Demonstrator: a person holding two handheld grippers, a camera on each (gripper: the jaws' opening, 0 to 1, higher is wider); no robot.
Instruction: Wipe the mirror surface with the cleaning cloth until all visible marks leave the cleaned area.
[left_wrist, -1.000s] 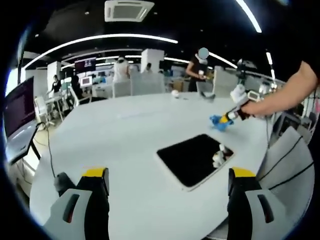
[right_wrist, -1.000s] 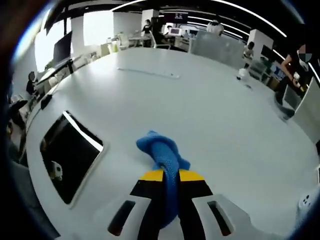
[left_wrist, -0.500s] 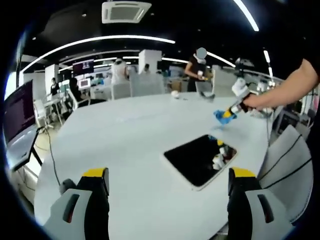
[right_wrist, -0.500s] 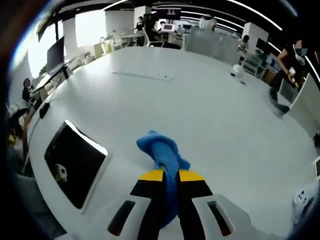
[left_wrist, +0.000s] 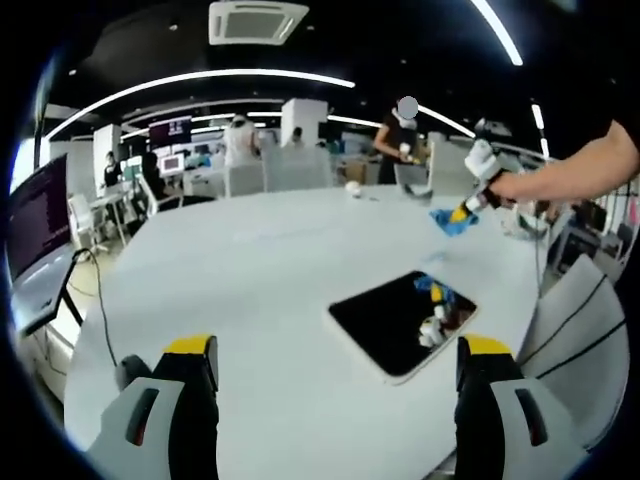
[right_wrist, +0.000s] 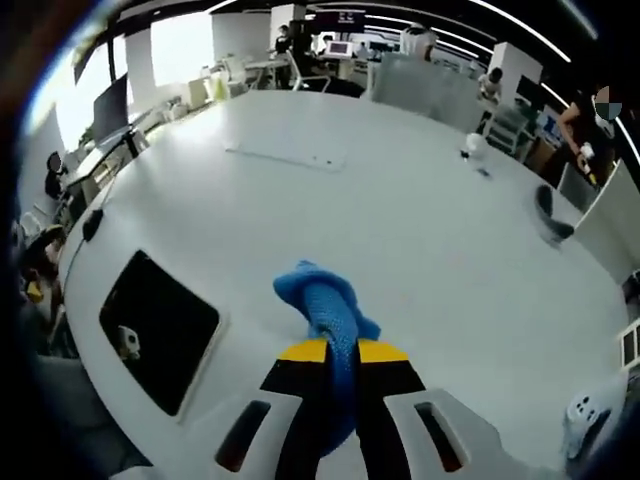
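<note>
We've lifted the right tool (right_wrist: 335, 365), clamped on the blue cloth (right_wrist: 325, 300), higher above the mirror (right_wrist: 158, 330); wiping seemingly unstarted. Left tool (left_wrist: 335, 360) wide, empty.

Left gripper (left_wrist: 335, 400) is showing grey jaws, each carrying a black slot and yellow tip. Right gripper (right_wrist: 343, 372) is wearing black-and-yellow jaw ends over pale grey bodies with dark slots.

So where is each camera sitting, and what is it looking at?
Left gripper view: rides the left gripper, jaws apart, low over the white table, facing the mirror; the person's arm shows.
Right gripper view: rides the right gripper, raised, looking down past the blue cloth it grips.
Both share table, mirror and cloth.
</note>
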